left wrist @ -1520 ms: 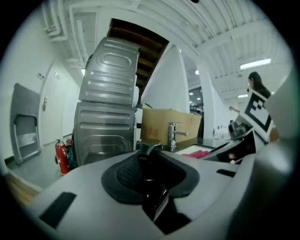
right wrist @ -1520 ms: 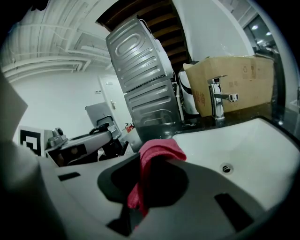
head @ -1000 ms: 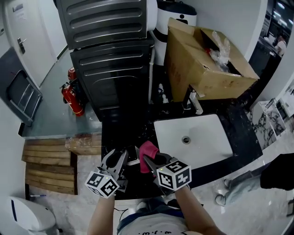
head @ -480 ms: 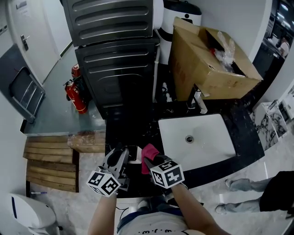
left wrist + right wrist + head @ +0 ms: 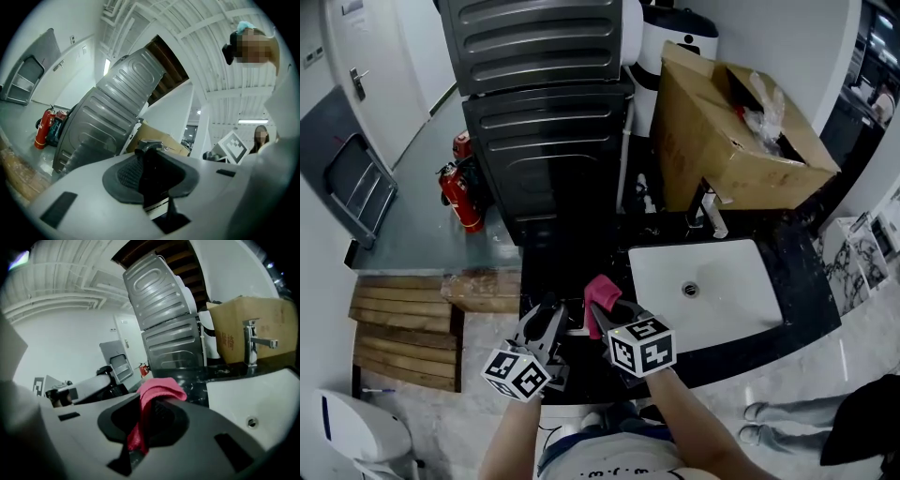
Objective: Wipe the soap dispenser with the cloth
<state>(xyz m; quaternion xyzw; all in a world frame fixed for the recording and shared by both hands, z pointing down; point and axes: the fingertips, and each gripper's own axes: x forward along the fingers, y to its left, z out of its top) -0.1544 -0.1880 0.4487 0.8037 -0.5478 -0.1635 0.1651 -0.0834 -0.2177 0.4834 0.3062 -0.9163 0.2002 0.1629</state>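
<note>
The soap dispenser is a dark bottle with a pale label, over the black counter's front left. My left gripper is shut on it; in the left gripper view its pump head sticks up between the pads. My right gripper is shut on the pink cloth, which bunches out over the fingertips right beside the dispenser; whether cloth and bottle touch I cannot tell. In the right gripper view the cloth drapes over the right gripper, with the left gripper's body at the left.
A white sink basin with a chrome faucet lies to the right. Behind it stands an open cardboard box. Dark stacked machines rise at the back, a red fire extinguisher and wooden slats at the left.
My right gripper with the cloth has shifted a little left, closer to the dispenser. My left gripper has kept its hold and stayed put.
</note>
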